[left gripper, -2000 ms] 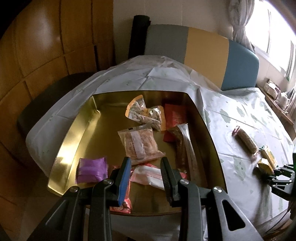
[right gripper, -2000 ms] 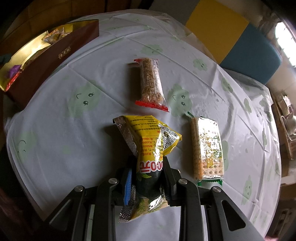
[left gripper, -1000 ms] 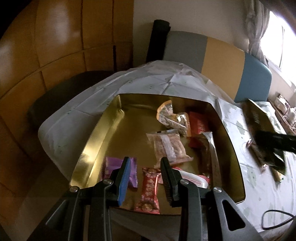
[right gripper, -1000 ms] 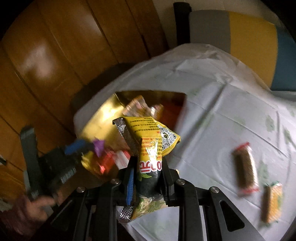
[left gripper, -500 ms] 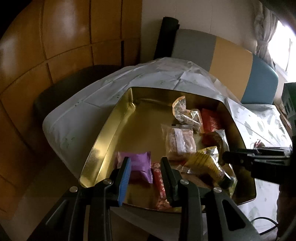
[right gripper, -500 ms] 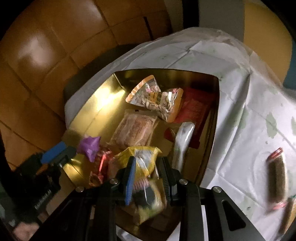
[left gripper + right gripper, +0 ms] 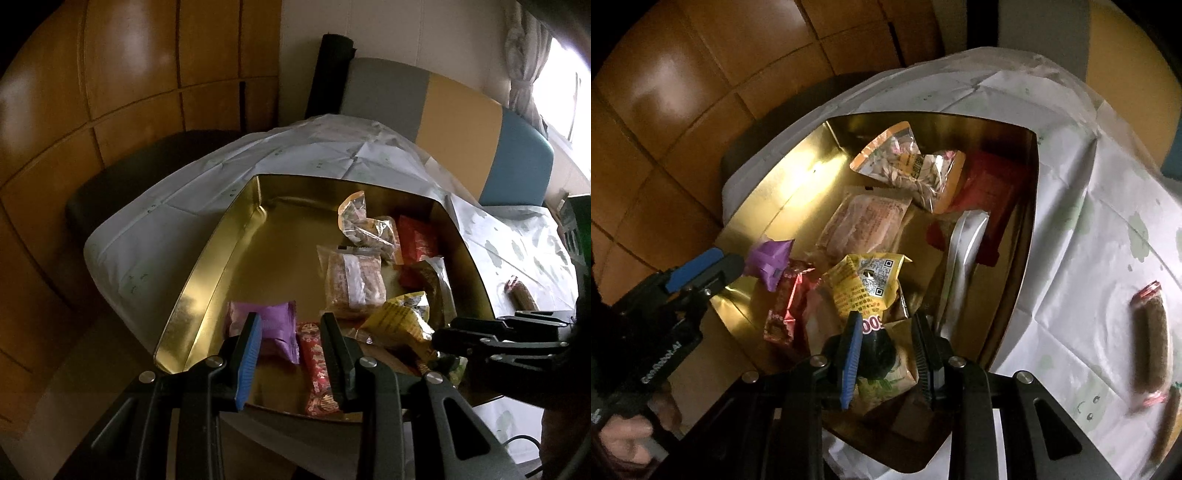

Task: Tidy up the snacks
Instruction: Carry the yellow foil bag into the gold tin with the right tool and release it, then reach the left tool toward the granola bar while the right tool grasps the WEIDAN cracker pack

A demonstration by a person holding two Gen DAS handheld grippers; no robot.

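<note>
A gold tray (image 7: 229,266) (image 7: 798,192) on the white-clothed table holds several snacks. My right gripper (image 7: 886,317) (image 7: 439,332) reaches in over its near right corner. A yellow snack packet (image 7: 864,288) (image 7: 399,321) lies on the pile, its dark lower end between the pads, which still touch its sides. My left gripper (image 7: 290,317) (image 7: 701,269) hovers open over the tray's near edge, nothing between its fingers. Below it lie a purple packet (image 7: 273,325) (image 7: 770,258) and a red wrapped sweet (image 7: 317,373) (image 7: 783,310).
Further in the tray lie a clear biscuit pack (image 7: 864,221), a bag of seeds (image 7: 908,166), a red box (image 7: 990,188) and a silver pack (image 7: 964,243). Two snack bars (image 7: 1150,343) (image 7: 1171,421) lie on the cloth to the right. A padded chair (image 7: 461,122) stands behind the table.
My right gripper swung from the table over the tray and came down with the yellow packet, which now rests on the other snacks. The left gripper stayed open over the tray's near edge.
</note>
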